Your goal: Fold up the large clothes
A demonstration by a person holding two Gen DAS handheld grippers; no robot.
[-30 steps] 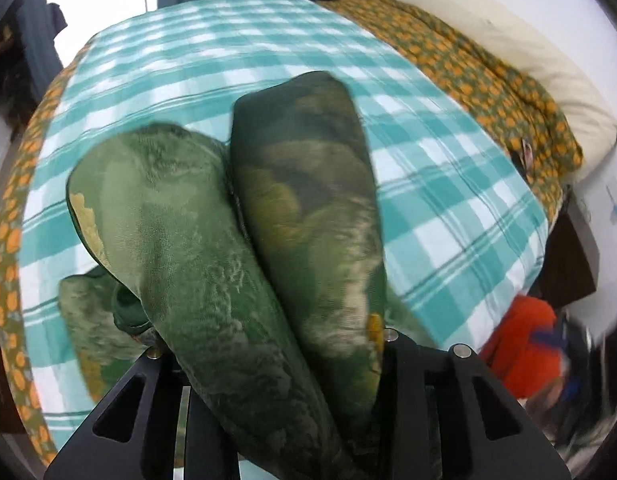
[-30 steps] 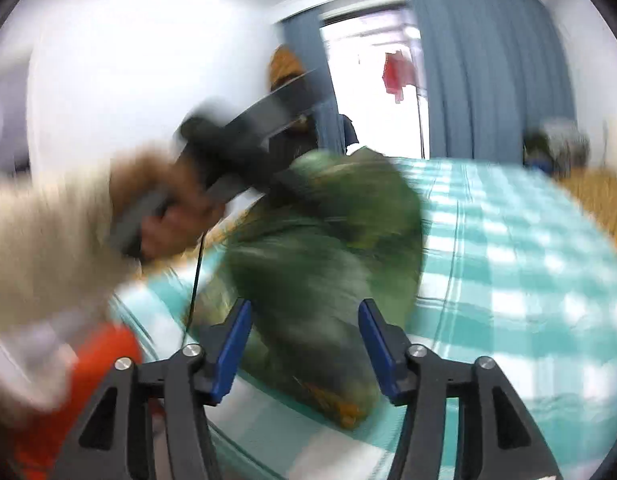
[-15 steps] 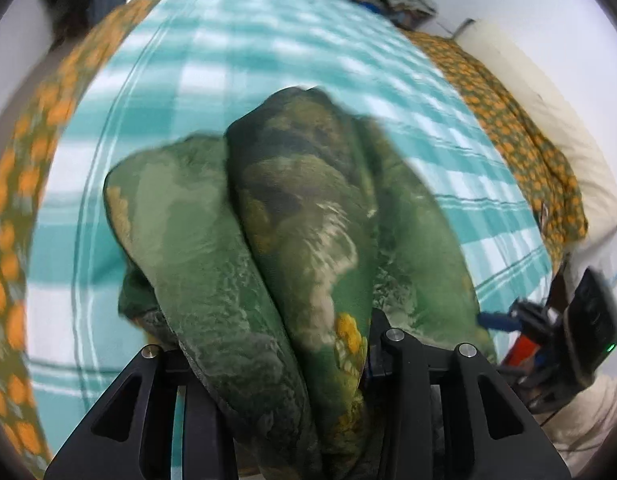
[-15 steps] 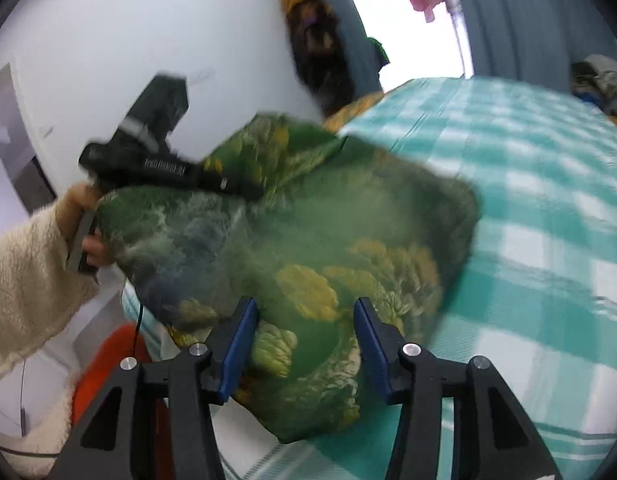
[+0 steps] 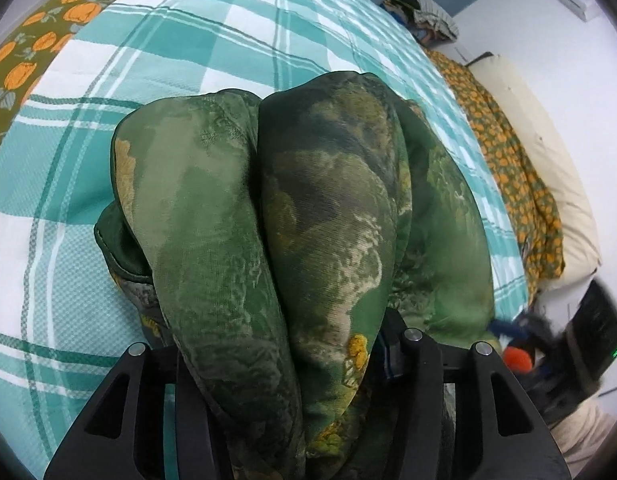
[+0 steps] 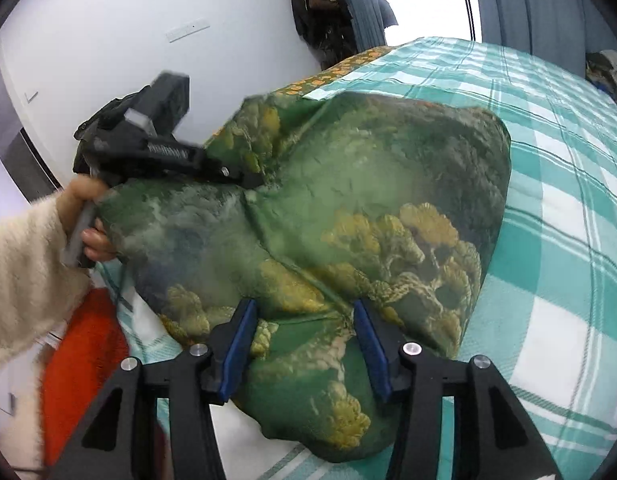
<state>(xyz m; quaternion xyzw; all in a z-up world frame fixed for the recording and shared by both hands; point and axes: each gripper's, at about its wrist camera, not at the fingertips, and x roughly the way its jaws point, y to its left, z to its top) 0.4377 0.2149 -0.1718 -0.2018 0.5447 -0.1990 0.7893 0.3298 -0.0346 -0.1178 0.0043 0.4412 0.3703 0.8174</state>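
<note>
Left gripper (image 6: 244,178) is pinching a bunched fold of the green printed garment (image 6: 348,216) (its fingers buried in cloth), lifting it over the teal checked bedspread (image 6: 548,320). Right gripper (image 6: 304,344) is hovering with jaws spread, the garment's near edge lying between them.

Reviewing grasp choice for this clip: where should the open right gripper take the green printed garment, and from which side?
Judging by the pose, the near hem of the green garment, approached from the bed's near edge: it bunches between the open right gripper fingers, while the left gripper already pinches the far left corner.
</note>
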